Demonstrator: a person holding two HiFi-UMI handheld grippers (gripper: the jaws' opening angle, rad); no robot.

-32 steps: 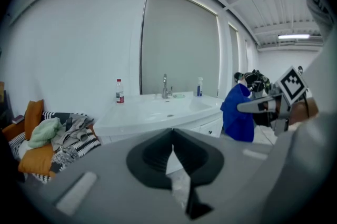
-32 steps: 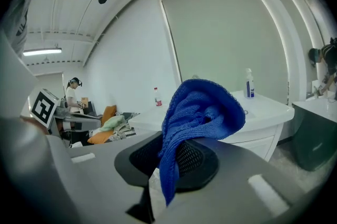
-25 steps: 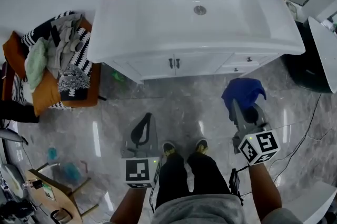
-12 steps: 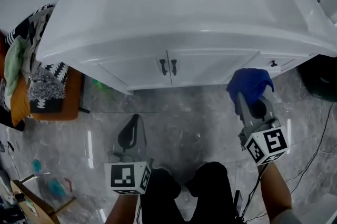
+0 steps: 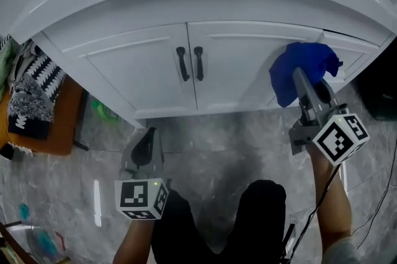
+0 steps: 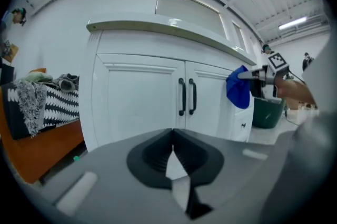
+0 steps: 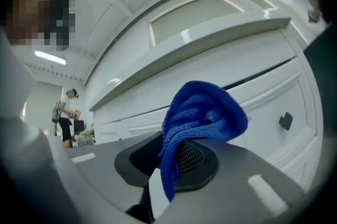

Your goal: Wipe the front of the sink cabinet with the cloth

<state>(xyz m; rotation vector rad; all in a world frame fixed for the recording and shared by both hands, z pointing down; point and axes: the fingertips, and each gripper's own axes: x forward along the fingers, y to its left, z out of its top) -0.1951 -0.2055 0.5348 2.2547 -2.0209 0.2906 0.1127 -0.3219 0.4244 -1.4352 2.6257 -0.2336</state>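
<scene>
Just beside shut sink cabinet: cloth.

No text, label or number is legible.

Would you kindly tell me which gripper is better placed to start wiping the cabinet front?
Right. The right gripper is shut on the blue cloth, raised close to the sink cabinet front; the left gripper is shut, empty and lower.

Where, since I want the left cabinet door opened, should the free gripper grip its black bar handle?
Probably mid-length on the left black vertical bar handle, approached straight from the front, left gripper opened first with jaws side by side: the bar stands upright, off the white door.
</scene>
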